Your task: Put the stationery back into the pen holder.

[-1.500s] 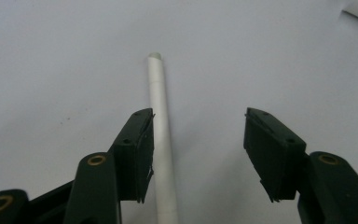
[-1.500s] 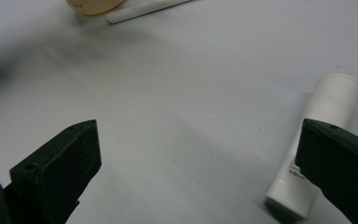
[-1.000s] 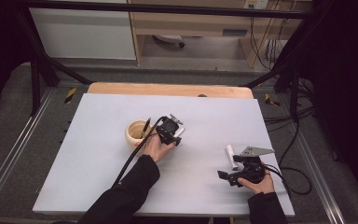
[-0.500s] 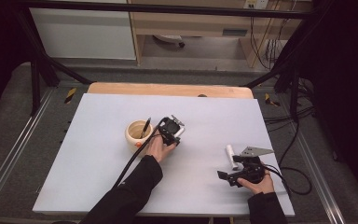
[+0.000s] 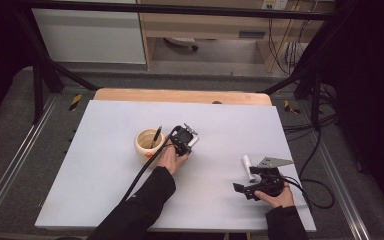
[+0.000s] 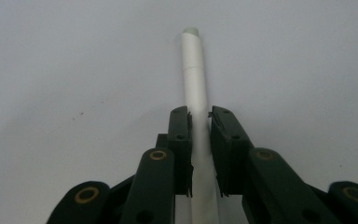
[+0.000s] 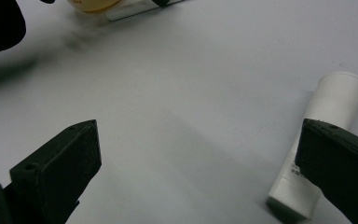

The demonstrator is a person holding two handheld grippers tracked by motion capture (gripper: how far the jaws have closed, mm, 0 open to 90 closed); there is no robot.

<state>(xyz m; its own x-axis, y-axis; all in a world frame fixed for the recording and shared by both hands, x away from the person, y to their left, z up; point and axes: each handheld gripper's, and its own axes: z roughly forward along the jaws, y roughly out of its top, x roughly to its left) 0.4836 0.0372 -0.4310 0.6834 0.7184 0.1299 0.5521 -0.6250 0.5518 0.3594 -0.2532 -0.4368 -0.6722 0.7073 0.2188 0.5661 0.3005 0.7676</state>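
A slim white pen-like stick [image 6: 194,84] runs straight out between the fingers [image 6: 179,140] of the left gripper [image 6: 199,149], which are nearly closed and pinch it on both sides low on its length, leaving the capped far end free beyond the tips. By the look of it the stick is light, stiff and smooth, so it should carry easily but could swivel or slide in a narrow pinch; a hold nearer its middle would likely steady it better than one near the end.

In the high view the left gripper [image 5: 184,140] sits just beside a small tan bowl [image 5: 147,141] on the bench [image 5: 100,165], and a dark stick [image 5: 155,137] leans up out of that bowl.

The right gripper [image 7: 200,154] has its fingers [image 7: 58,163] spread wide and holds nothing. A short white tube [image 7: 314,135] lies flat on the bench beside the far finger, partly behind it, its round cap pointing away. It is probably soft plastic, light and a little squashy; taking it across the middle of the body seems safest, since the cap end is rounder. From above, the right gripper [image 5: 260,182] rests near that tube [image 5: 248,166], well apart from the bowl.
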